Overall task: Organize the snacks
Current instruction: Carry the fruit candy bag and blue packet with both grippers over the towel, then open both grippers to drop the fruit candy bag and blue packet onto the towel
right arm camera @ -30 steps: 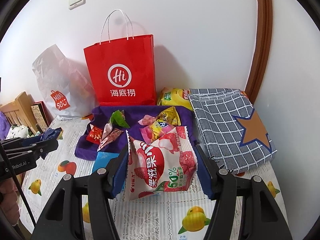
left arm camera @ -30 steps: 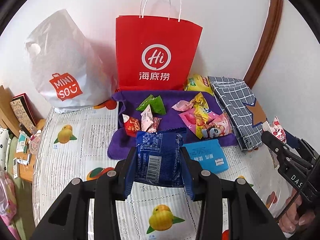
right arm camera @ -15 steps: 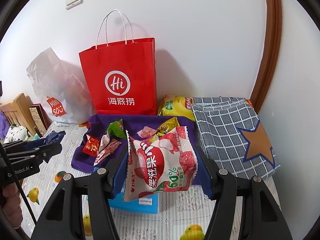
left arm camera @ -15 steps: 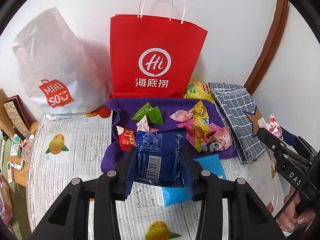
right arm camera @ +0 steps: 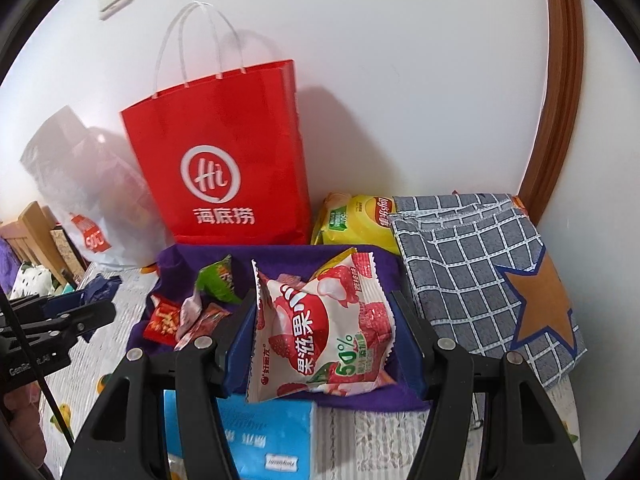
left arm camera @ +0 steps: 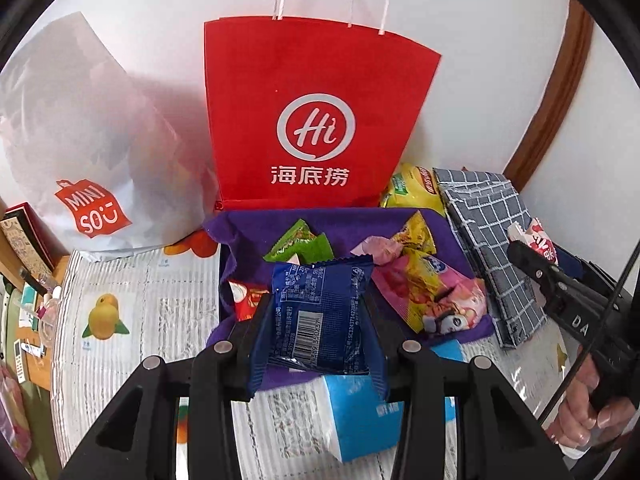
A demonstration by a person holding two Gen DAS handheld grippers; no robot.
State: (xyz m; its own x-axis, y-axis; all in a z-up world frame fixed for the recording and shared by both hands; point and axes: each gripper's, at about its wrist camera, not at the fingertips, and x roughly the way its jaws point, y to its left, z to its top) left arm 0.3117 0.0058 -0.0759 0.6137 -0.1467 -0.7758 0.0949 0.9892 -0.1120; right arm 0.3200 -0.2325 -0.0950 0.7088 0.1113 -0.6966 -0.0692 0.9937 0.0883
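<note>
White wall, fruit-print table (left arm camera: 132, 280), snacks heaped on a purple cloth (right arm camera: 360, 254) at its back edge.

Your left gripper (left arm camera: 318, 322) pinches the blue packet (left arm camera: 320, 312) and your right gripper (right arm camera: 320, 340) the strawberry packet (right arm camera: 324, 328), both raised over the cloth before the red paper bag (left arm camera: 312, 120). They look light, crinkly and slippery: grip mid-body, gently, since the contents may crush.
</note>
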